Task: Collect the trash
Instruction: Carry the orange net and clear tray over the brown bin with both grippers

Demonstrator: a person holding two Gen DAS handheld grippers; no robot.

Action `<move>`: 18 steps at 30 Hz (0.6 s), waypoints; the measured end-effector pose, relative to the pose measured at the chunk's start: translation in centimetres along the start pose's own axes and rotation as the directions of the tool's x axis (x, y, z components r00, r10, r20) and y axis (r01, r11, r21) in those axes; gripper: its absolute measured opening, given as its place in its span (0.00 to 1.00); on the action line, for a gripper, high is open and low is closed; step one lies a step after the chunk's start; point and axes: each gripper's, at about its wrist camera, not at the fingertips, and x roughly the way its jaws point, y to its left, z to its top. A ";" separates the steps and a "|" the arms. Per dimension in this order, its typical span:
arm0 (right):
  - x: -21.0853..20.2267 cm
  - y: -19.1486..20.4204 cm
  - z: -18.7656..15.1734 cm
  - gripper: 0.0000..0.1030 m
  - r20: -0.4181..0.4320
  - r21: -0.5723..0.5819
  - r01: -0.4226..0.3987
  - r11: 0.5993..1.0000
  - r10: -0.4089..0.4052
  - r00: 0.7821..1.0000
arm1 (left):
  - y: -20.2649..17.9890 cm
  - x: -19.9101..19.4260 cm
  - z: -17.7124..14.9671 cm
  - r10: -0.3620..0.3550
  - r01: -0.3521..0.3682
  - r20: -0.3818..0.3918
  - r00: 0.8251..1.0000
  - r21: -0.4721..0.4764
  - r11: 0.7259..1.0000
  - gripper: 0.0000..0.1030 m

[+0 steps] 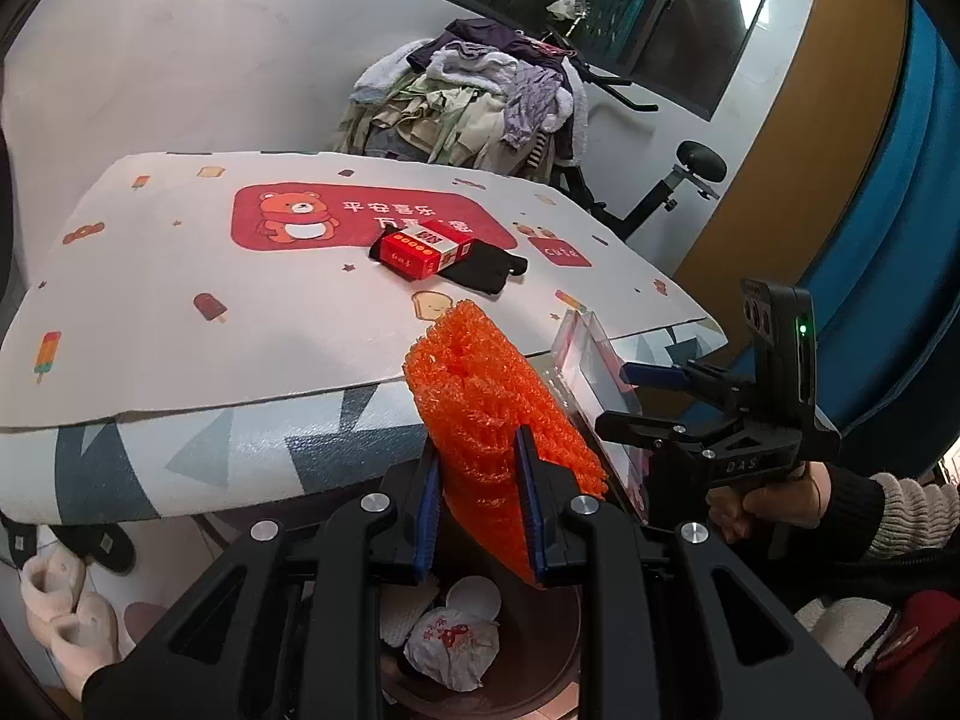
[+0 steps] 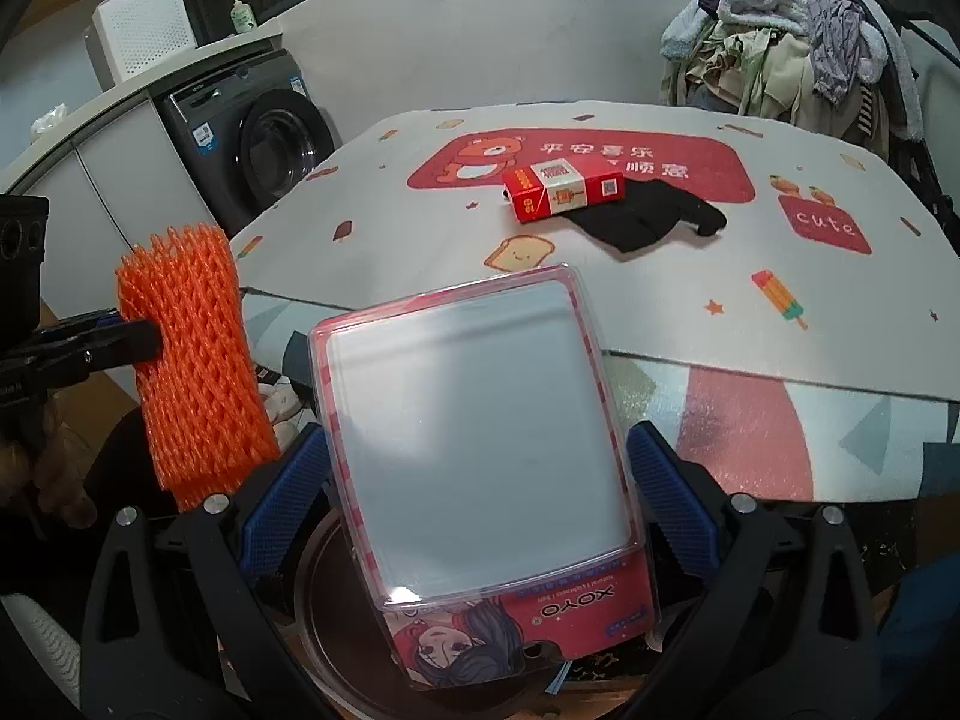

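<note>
My left gripper (image 1: pixel 477 495) is shut on an orange foam net sleeve (image 1: pixel 486 396), held upright over a brown waste bin (image 1: pixel 540 648) that holds crumpled paper. The sleeve also shows in the right wrist view (image 2: pixel 192 360). My right gripper (image 2: pixel 480 498) is shut on a clear plastic blister pack with a red card (image 2: pixel 480 420), held above the bin (image 2: pixel 336 630) beside the table edge. In the left wrist view the right gripper (image 1: pixel 636 402) holds the pack (image 1: pixel 594 372) edge-on, just right of the sleeve. A red box (image 1: pixel 423 249) lies on a black sock (image 1: pixel 486 270) on the table.
The table (image 1: pixel 180 276) carries a white mat with a bear print. A pile of clothes (image 1: pixel 468 102) and an exercise bike (image 1: pixel 672 186) stand behind it. A washing machine (image 2: pixel 258 138) is at the far left. Slippers (image 1: pixel 66 606) lie on the floor under the table.
</note>
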 end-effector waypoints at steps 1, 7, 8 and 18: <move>0.1 0.0 0.0 0.94 -0.001 0.001 -0.002 1.000 0.002 1.000 | 0.1 -0.1 -0.1 0.003 -0.003 0.000 1.000 -0.004 1.000 0.22; 0.6 0.4 -0.5 0.94 -0.020 -0.007 -0.020 1.000 0.020 1.000 | 0.5 -0.2 -0.6 0.011 -0.011 -0.005 1.000 -0.018 1.000 0.22; 0.8 0.5 -0.6 0.94 -0.026 -0.009 -0.022 1.000 0.022 0.999 | 0.5 -0.2 -0.7 0.011 -0.011 -0.007 1.000 -0.020 1.000 0.22; 2.1 1.9 -1.5 0.94 -0.084 -0.034 -0.053 0.998 0.050 0.995 | 0.9 -0.1 -1.0 0.015 -0.016 -0.012 1.000 -0.023 1.000 0.22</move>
